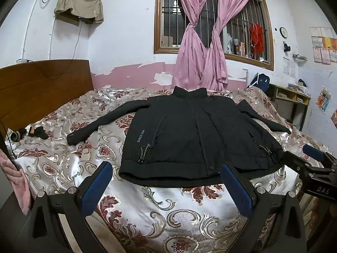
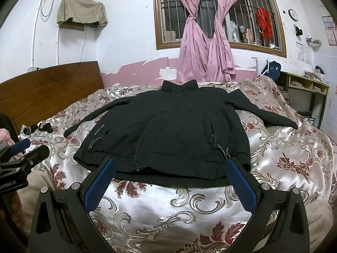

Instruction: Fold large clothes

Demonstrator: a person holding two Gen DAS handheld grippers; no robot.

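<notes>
Nearest: two hand-held grippers, one per hand, each with two black fingers faced with blue textured pads. The left gripper [image 1: 166, 186] has its jaws spread wide, nothing between them, poised above the bedspread just short of the jacket hem. The right gripper [image 2: 171, 182] is likewise spread wide and empty, its tips at the hem edge; whether they touch the cloth I cannot tell. Each gripper also shows at the edge of the other's view.

Under both: one satin bedspread with red and silver floral scrollwork [image 1: 160, 215], covering the bed.

Middle: one black zip-front jacket with a stand-up collar [image 1: 189, 135], laid flat, front side up, zip closed, hem toward the grippers, collar toward the window wall. Two sleeves, both spread out sideways and angled down. Two drawcord toggles near the hem, one per side. One line of pale lettering, "SINCE 1969", by the left pocket.

Left, farther: a small cluster of dark objects [image 1: 35, 133] on the bedspread, too small to identify; one brown wooden headboard [image 1: 42, 90].

Far wall: one wood-framed barred window [image 1: 210, 21] with two pink curtains [image 1: 195, 48], each knotted at mid-height; one red item hanging on the bars; one beige cloth draped over a wall shelf [image 1: 79, 4]; one round wall clock [image 1: 283, 32]; one wooden cubby shelf [image 1: 292, 97] at right.
</notes>
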